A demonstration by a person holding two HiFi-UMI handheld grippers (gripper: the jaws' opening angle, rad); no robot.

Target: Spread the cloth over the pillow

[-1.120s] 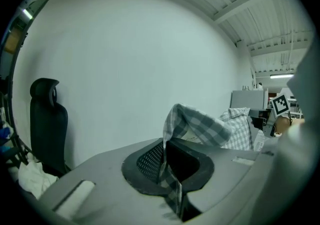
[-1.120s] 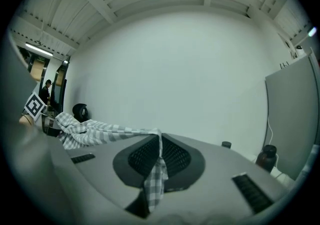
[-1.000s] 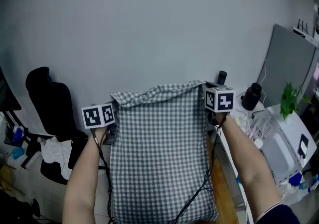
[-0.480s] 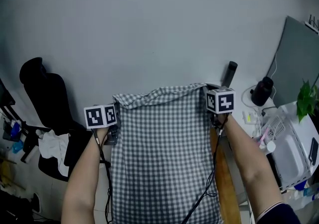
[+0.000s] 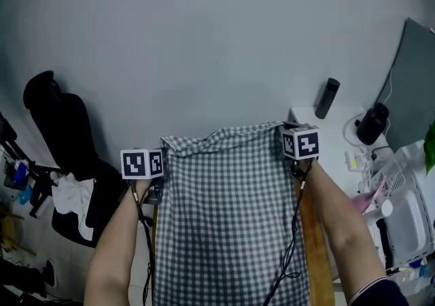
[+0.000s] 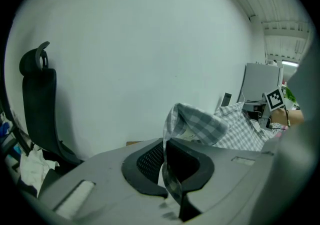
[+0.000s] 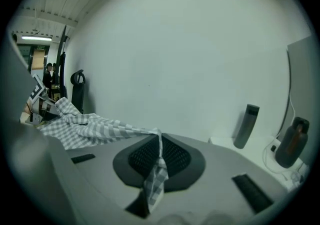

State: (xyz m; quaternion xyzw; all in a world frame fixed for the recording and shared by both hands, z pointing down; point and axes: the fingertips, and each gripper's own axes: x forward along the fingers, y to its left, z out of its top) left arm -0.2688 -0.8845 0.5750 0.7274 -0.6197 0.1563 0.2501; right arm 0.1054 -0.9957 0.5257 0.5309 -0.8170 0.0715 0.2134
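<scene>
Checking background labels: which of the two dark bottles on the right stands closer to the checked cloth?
The slim, straight-sided bottle; the wider, darker bottle with a narrowed top stands farther right of the cloth.

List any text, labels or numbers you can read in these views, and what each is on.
No readable text in any view.
Left cube: black-and-white square marker patterns only, no letters.
Right cube: the same, patterns only.
Cloth: plain checks, no tag or print visible.
Bottle: dark, no label that can be made out.
</scene>
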